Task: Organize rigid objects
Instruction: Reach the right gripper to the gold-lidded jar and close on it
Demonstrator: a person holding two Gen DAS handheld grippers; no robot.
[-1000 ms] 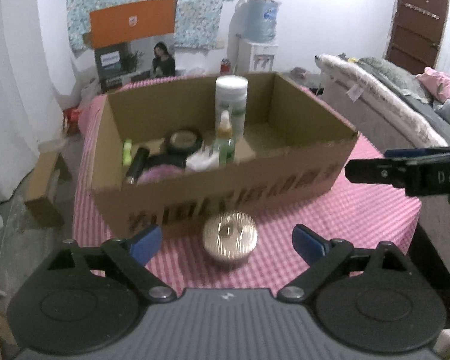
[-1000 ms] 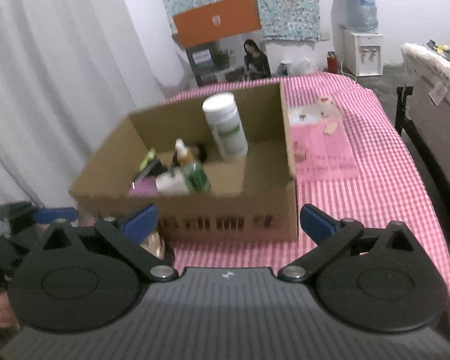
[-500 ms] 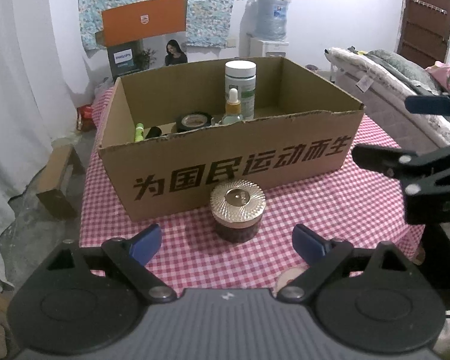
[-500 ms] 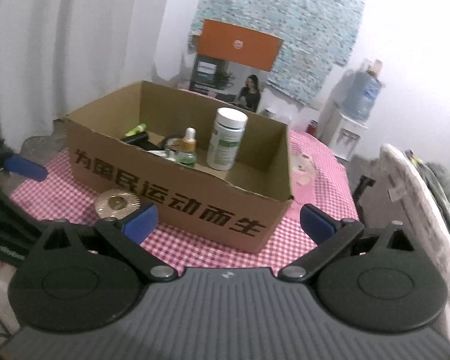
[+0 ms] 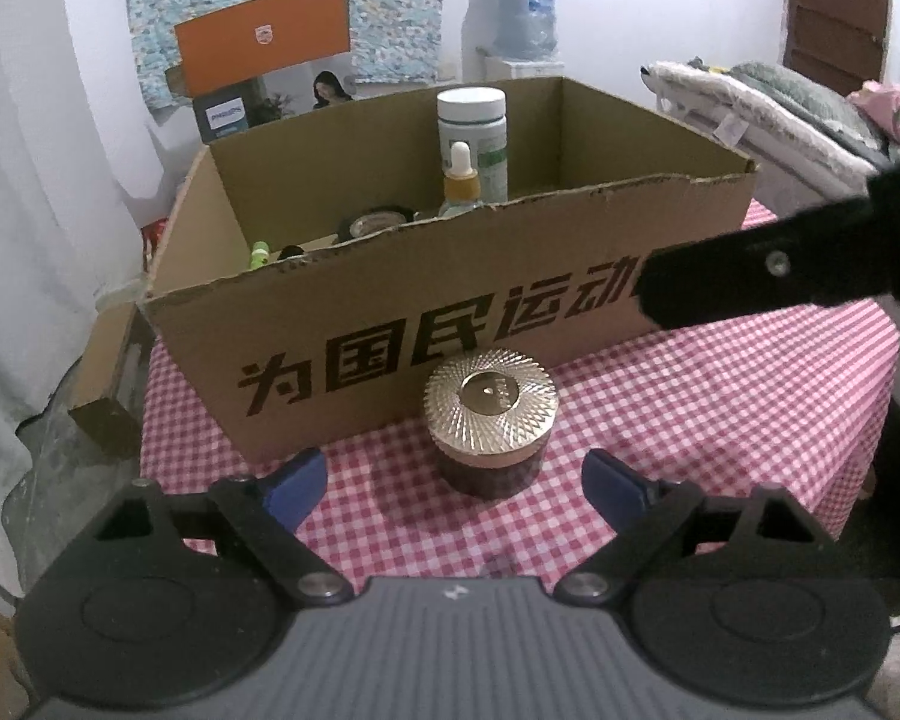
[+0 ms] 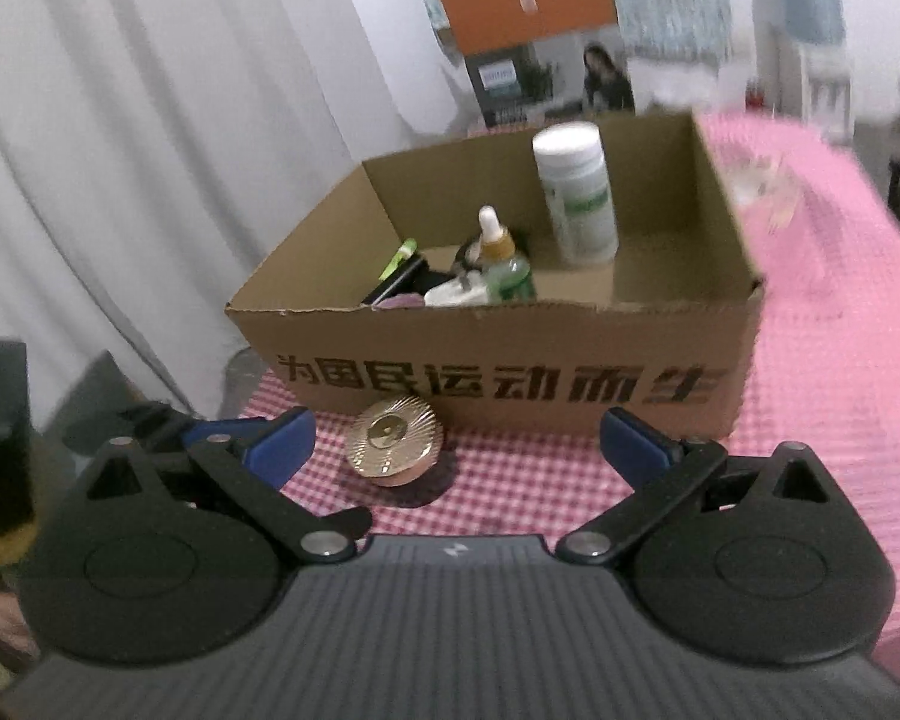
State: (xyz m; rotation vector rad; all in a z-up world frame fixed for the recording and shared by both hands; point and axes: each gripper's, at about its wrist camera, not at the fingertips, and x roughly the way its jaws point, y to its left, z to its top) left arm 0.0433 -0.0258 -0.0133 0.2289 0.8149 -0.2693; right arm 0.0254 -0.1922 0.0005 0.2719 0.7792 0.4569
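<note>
Gold-lidded jar (image 5: 491,420) stands just before cardboard box (image 5: 450,300), between closing left fingers (image 5: 294,480); right fingers (image 6: 282,438) spread.

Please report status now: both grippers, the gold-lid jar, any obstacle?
Left gripper closing, empty, jar ahead of it. Right gripper open, empty. Gold-lid jar on tablecloth, outside cardboard box. Nothing blocking.

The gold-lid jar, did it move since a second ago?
No. The gold-lid jar sits on the checked cloth right in front of the cardboard box, just like before. Only the cameras moved.
</note>
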